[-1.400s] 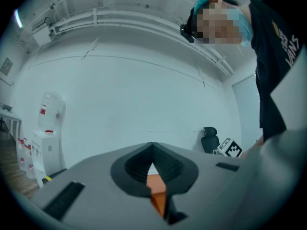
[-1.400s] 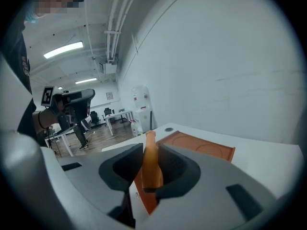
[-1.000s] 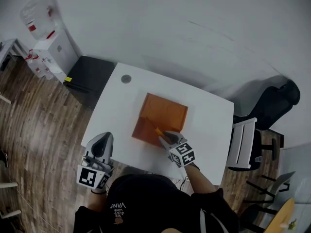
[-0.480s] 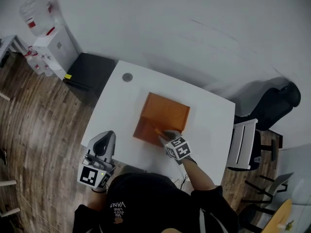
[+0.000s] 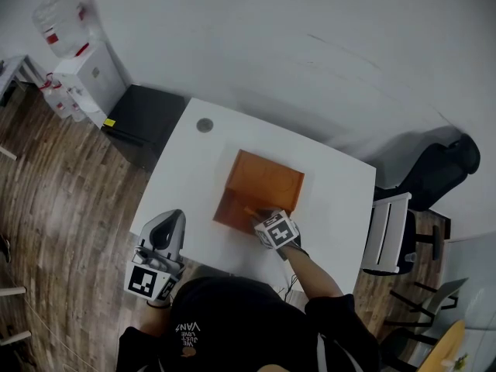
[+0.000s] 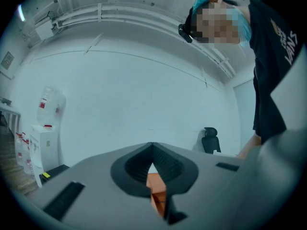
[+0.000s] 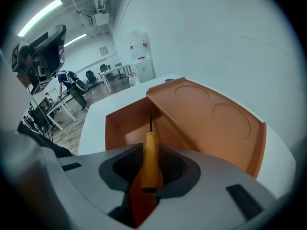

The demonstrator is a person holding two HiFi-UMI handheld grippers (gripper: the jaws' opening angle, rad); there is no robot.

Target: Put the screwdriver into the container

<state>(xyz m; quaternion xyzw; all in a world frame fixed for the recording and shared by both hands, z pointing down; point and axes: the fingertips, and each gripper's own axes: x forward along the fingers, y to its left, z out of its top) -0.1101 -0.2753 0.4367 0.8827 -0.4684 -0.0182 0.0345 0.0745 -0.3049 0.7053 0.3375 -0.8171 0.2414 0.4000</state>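
Screwdriver (image 7: 151, 163) is held by its yellow handle between the jaws of the right gripper (image 5: 262, 217), which are closed part-way onto it. The thin dark shaft is pointed forward into the open orange container (image 7: 189, 110), at its near edge. Whether the tip touches the floor cannot be told. Tool is judged light and stiff. The smooth handle may slip or pivot in the pads, so the hold is best kept at mid-handle, never on the shaft. Lid is folded back beyond the box and leaves the mouth free from above. The near wall lies just under the jaws and is to be cleared on withdrawal. The inner walls stand close on either side of the shaft. Table (image 5: 333, 200) is bare around the container, so room is ample. Left gripper (image 5: 163, 235) is held at the near-left table edge, well apart, jaws together on nothing
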